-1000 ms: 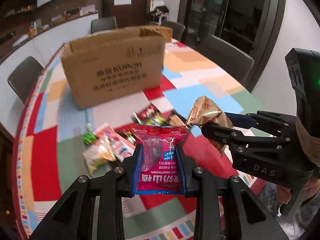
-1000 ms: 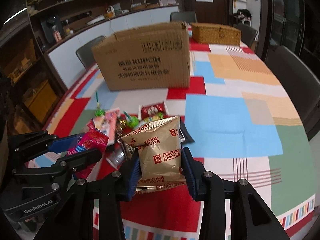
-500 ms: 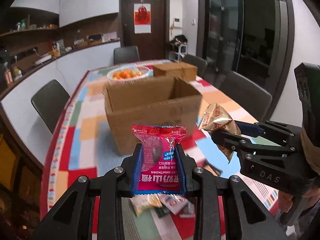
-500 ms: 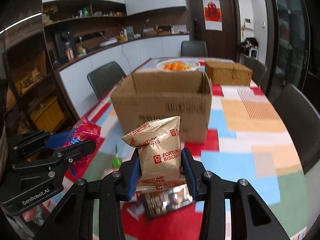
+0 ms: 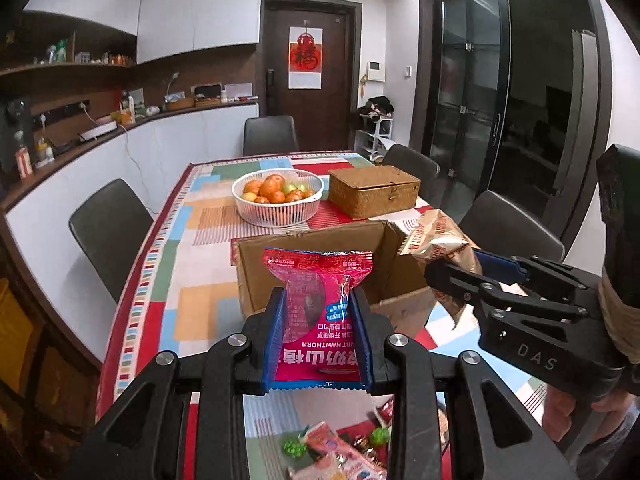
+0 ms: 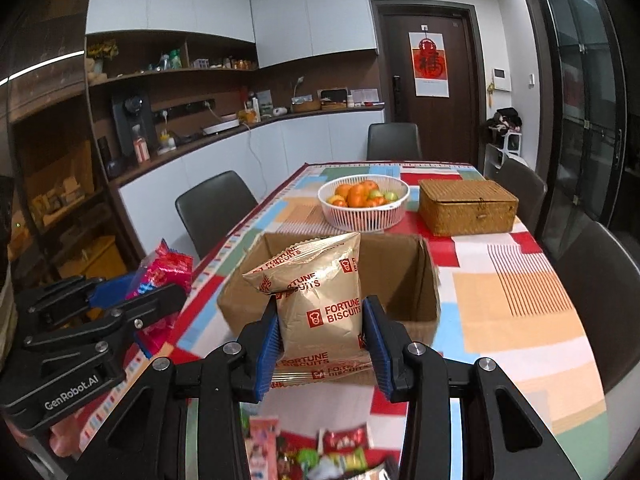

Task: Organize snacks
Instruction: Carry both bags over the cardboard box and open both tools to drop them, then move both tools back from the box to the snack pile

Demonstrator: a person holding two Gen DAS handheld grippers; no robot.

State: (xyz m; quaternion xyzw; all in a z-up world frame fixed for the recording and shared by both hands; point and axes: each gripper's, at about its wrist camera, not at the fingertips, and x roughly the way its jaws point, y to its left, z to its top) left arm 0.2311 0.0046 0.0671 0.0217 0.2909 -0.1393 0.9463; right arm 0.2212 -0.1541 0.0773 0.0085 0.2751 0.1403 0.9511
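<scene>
Left gripper (image 5: 319, 336) pinching red-pink hawthorn snack packet (image 5: 318, 320); right gripper (image 6: 322, 340) pinching gold foil biscuit bag (image 6: 316, 300). Both held raised just short of open brown cardboard box (image 6: 420, 280) mid-desk. Step: carrying snacks to box. Next: advance over opening, spread fingers, drop.

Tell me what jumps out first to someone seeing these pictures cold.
Two snack packets held up in the jaws: a pink hawthorn packet in the left gripper and a gold biscuit packet in the right gripper. Just beyond them sits an open cardboard box on the patchwork tablecloth, with a white fruit basket farther back.
</scene>
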